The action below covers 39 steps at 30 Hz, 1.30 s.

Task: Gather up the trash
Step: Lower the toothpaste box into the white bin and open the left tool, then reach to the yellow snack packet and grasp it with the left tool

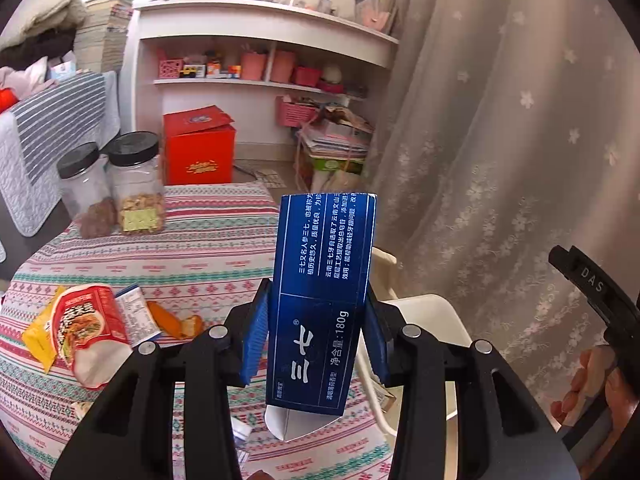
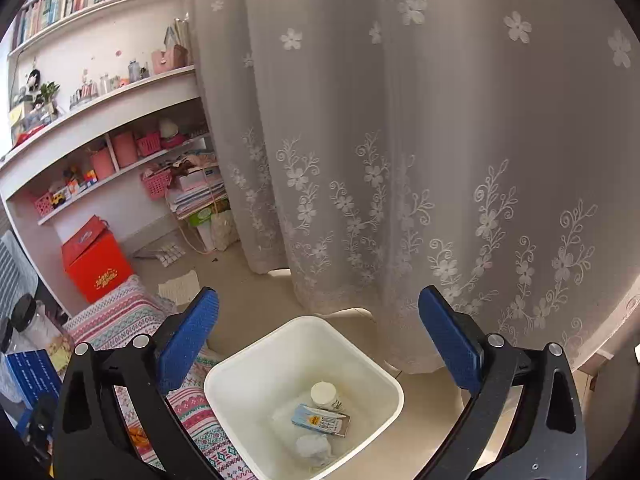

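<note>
My left gripper (image 1: 318,328) is shut on a blue toothpaste box (image 1: 324,292) and holds it upright above the patterned tablecloth (image 1: 208,248), near the table's right edge. The box also shows in the right wrist view (image 2: 30,376) at the far left. My right gripper (image 2: 318,344) is open and empty above a white trash bin (image 2: 240,376) on the floor beside the table. In the bin lie a small white bottle (image 2: 325,395), a small carton (image 2: 322,420) and crumpled white paper (image 2: 314,448). The bin's rim shows in the left wrist view (image 1: 432,308).
On the table lie a red snack packet (image 1: 90,332), a yellow wrapper (image 1: 40,340), a small blue-white packet (image 1: 138,316) and orange peel (image 1: 176,322). Two black-lidded jars (image 1: 134,184) stand at the far left. A red box (image 1: 198,148), shelves (image 1: 260,80) and a curtain (image 2: 400,140) surround.
</note>
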Each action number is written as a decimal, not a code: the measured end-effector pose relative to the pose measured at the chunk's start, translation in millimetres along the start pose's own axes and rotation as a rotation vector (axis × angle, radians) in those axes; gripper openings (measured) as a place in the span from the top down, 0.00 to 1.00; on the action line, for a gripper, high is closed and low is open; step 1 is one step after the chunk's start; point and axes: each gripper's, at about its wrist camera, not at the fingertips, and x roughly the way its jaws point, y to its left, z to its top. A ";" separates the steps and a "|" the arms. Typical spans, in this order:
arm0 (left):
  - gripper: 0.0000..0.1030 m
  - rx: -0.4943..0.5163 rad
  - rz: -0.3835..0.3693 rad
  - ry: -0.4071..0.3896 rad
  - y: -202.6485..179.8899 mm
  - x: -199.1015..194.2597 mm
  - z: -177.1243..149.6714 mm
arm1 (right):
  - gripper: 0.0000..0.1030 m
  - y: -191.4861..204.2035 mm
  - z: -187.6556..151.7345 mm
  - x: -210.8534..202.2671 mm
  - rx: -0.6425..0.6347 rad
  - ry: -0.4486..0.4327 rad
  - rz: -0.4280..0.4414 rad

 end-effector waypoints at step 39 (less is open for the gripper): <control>0.09 -0.006 0.219 -0.009 -2.2 0.9 28.1 | 0.07 63.3 -17.9 -28.5 -0.124 -0.046 0.042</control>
